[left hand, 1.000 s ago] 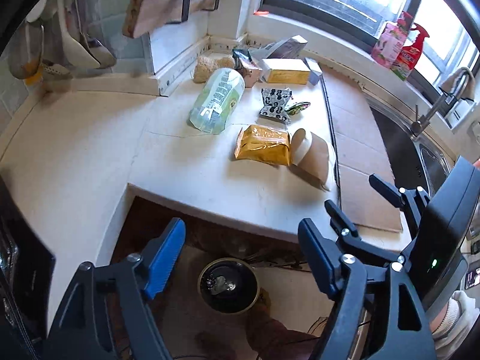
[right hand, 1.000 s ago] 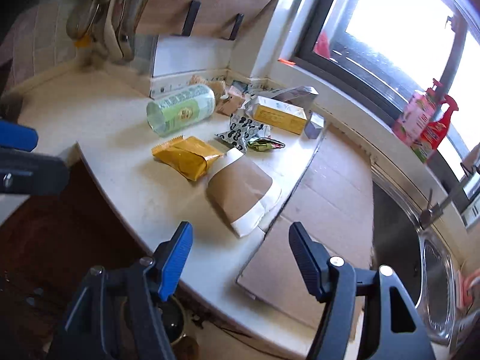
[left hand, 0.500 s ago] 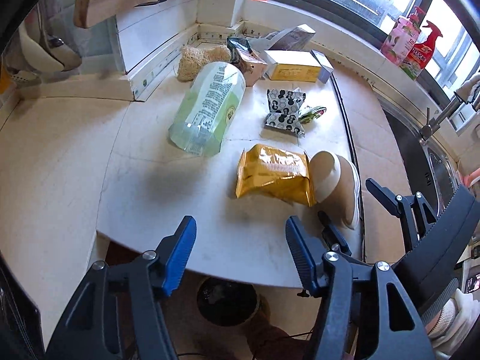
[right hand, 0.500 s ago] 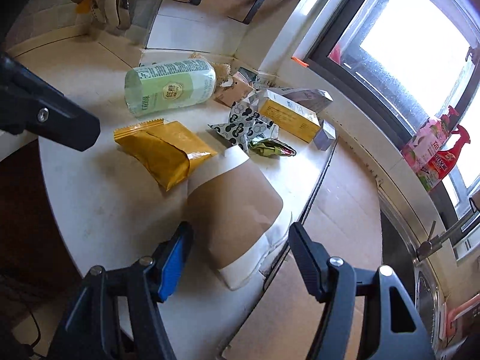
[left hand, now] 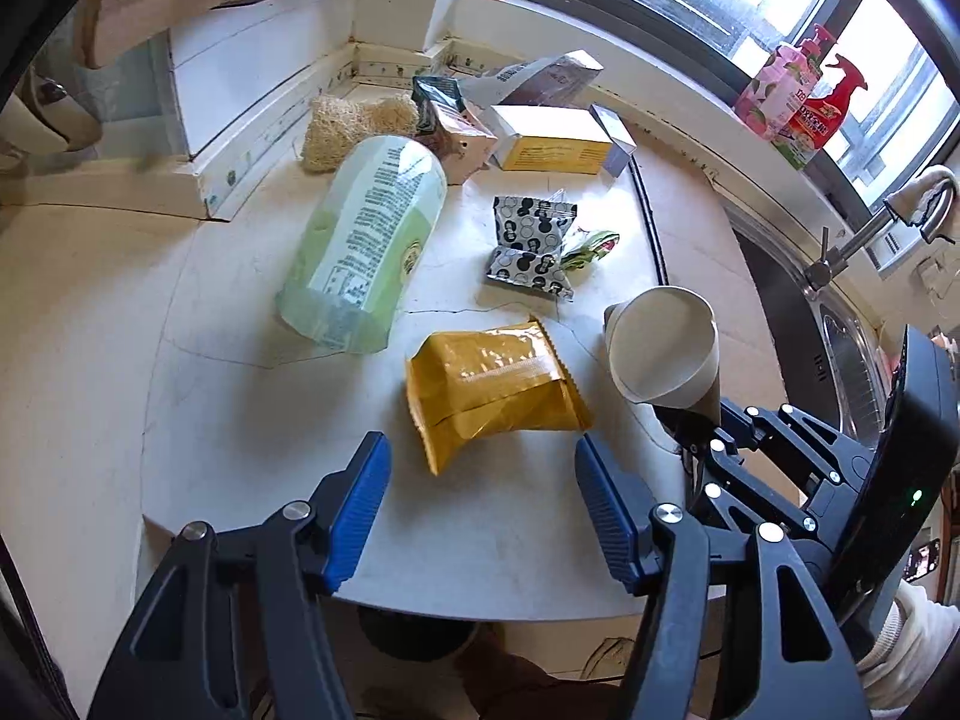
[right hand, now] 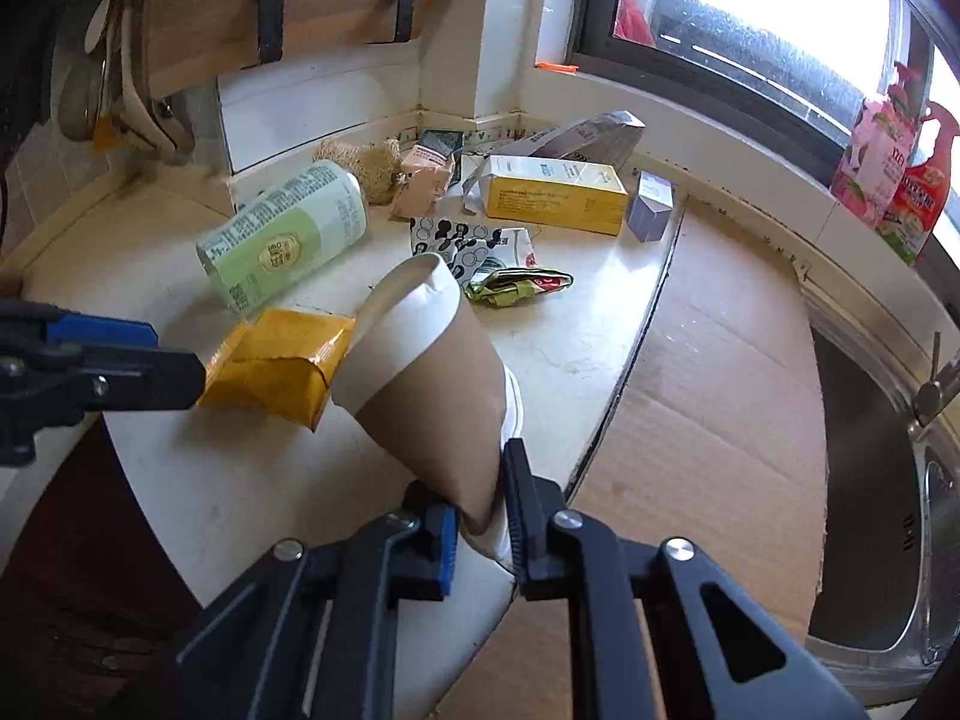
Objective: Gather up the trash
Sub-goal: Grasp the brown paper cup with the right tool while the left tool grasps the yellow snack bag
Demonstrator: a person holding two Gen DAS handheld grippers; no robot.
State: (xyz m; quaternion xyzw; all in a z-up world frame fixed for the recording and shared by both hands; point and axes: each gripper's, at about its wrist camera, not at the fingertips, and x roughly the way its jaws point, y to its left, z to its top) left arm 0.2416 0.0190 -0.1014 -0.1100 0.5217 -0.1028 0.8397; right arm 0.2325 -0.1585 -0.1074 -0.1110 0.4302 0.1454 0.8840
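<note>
Left wrist view. Left claw (left hand: 480,510): jaws parted and opening, nothing between the pads, hanging over the near edge of the counter (left hand: 228,420). Yellow snack bag (left hand: 495,387): flat on the counter, at 12 o'clock just beyond the pads. Paper cup (left hand: 663,348): at 2 o'clock, tilted, mouth facing the camera. Green bag (left hand: 366,240): at 11 o'clock, on its side. Patterned wrapper (left hand: 531,246): at 12 o'clock, farther back.

Right wrist view. Right claw (right hand: 480,531): jaws closing, pads pinching the paper cup (right hand: 432,384) at its base. Cup leans toward 11 o'clock, rim touching the yellow snack bag (right hand: 279,363). Cardboard sheet (right hand: 708,408): at 2 o'clock.
</note>
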